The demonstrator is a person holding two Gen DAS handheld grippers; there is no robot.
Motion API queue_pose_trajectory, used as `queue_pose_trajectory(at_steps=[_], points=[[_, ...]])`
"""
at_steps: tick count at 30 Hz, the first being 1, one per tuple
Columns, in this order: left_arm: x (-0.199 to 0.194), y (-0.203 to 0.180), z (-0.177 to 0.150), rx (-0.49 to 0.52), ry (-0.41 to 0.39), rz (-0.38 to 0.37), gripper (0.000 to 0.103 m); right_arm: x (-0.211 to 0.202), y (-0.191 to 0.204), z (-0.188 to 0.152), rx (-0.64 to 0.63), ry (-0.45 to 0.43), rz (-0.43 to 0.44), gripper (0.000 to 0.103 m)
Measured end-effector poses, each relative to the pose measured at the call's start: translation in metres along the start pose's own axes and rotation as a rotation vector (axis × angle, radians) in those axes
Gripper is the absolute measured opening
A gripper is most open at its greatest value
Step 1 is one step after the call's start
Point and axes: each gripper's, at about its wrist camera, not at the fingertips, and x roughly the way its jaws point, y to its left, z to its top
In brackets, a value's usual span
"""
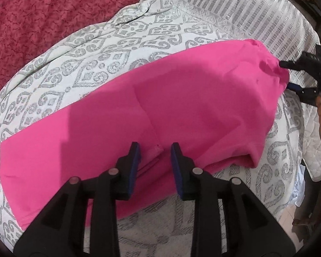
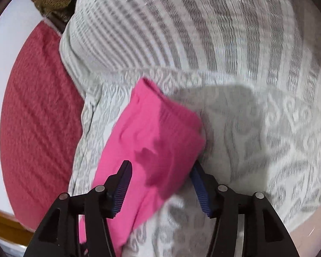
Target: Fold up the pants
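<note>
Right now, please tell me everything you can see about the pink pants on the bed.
The pink pants are plain bright pink, of soft matte cloth, folded into a long band lying slantwise on the grey-patterned white bedspread. A seam and a small fold edge show near the middle. The surface is mostly smooth, with wrinkles at the far end. The left gripper hovers open above the middle. The right gripper stands open around the far end, its pads apart from the cloth.

Pink pants (image 1: pixel 160 98) on patterned bedspread (image 1: pixel 109 49), left hand-held gripper (image 1: pixel 155 150) parted above
</note>
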Motion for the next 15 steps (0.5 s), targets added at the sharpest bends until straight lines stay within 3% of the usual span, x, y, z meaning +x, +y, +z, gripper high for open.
queue_pose_trajectory(at_steps=[6,8,9,15], points=[[0.000,0.001,-0.002,-0.020,-0.010,-0.014,0.036,0.007,0.008,0.011,-0.018,-0.024,-0.058,0.056],[0.000,0.002,-0.002,-0.024,-0.013,-0.024,0.039,0.008,0.015,0.009,-0.059,-0.044,-0.109,0.035],[0.000,0.002,-0.002,-0.025,-0.016,-0.029,0.039,0.007,0.016,0.008,-0.086,-0.050,-0.136,0.010],[-0.003,0.011,-0.005,-0.055,-0.036,-0.091,0.039,-0.006,0.052,-0.001,-0.205,-0.125,-0.157,0.009]])
